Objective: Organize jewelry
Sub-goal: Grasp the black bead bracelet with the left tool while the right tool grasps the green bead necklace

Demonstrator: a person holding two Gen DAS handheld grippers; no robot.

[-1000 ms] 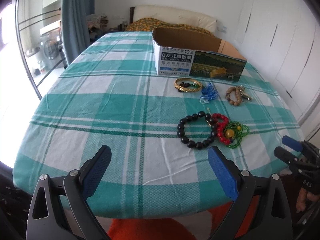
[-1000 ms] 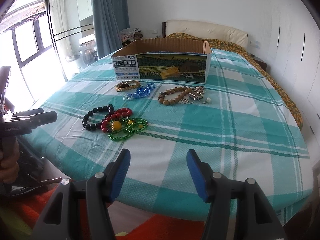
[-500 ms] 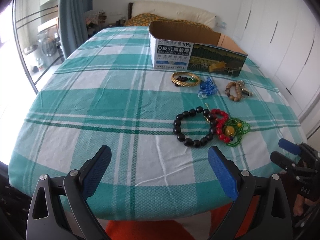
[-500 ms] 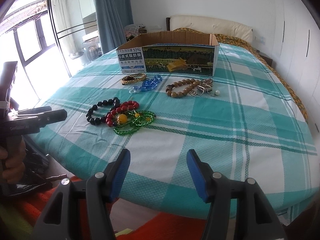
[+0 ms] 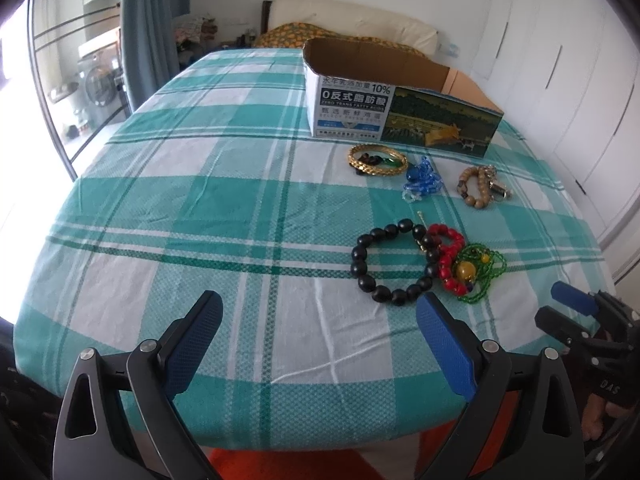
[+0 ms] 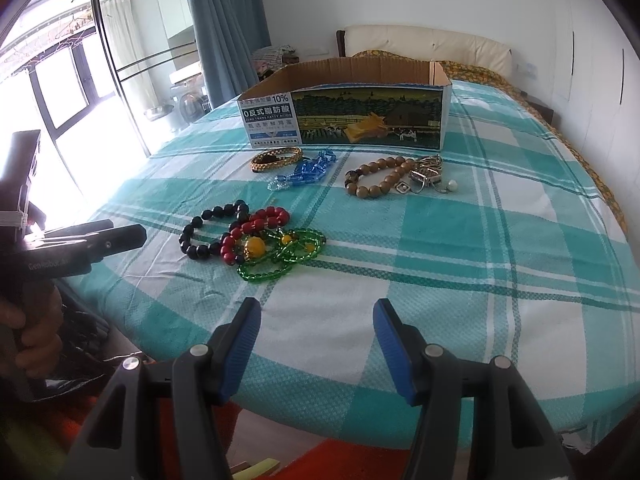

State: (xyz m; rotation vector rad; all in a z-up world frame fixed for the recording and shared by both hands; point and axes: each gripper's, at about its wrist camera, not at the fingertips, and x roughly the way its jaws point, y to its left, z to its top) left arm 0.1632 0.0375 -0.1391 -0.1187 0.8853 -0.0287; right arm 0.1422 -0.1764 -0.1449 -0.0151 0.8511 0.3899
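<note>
Both grippers spread, nothing held: left gripper [image 5: 318, 336], right gripper [image 6: 316, 340]. Jewelry on the bed [image 5: 200, 200] in front of the cardboard box [image 5: 396, 108]; black bead bracelet [image 5: 394, 260] nearest the left fingers [image 5: 444, 344].

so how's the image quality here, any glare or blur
Left wrist view: window at the left edge blown out to white, fisheye bends the bed, beads sharp. Right wrist view: bright windows wash out the left side, box print readable, frame edges dark and curved; no motion blur in either.
</note>
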